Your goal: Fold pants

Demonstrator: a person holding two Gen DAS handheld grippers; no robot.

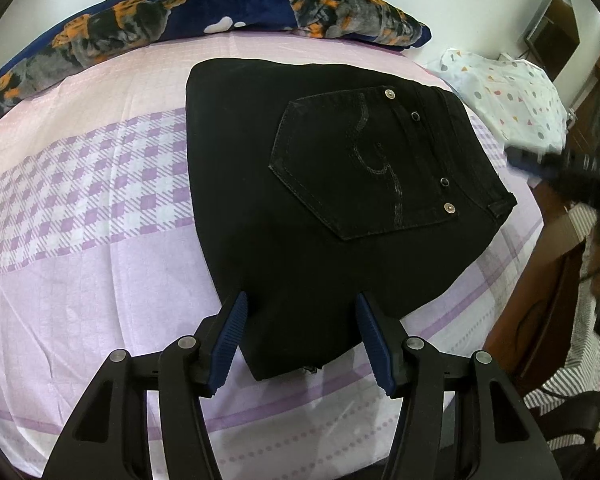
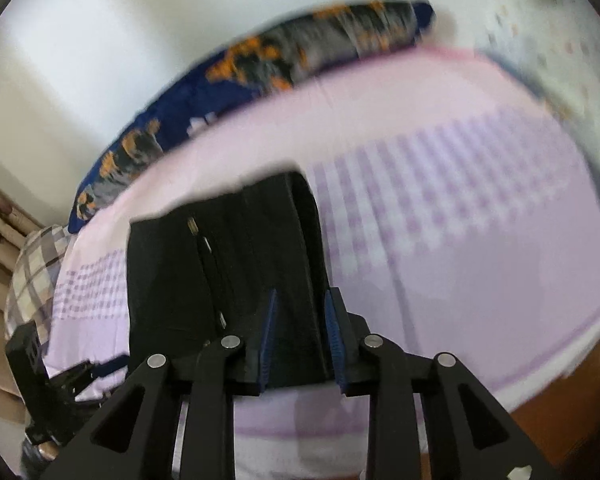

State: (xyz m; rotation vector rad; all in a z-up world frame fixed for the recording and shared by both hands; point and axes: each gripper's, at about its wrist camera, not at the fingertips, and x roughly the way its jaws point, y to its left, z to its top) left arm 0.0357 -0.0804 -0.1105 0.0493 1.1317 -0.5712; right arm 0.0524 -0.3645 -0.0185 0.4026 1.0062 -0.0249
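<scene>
Bedsheet (image 1: pixel 100 184), lilac-checked, under folded black pants (image 1: pixel 300 184); left gripper (image 1: pixel 300 304) jaws apart, right gripper (image 2: pixel 300 300) jaws narrowly parted, unclamped.

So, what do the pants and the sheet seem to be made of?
Pants: probably black denim, matte; a stitched back pocket and metal rivets suggest jeans. Sheet: thin woven cloth, perhaps cotton, matte, with a printed lilac check and soft creases.

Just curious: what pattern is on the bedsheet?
Pink and lilac, with a purple-and-white checked band; the sheet shows best in the left wrist view.
</scene>
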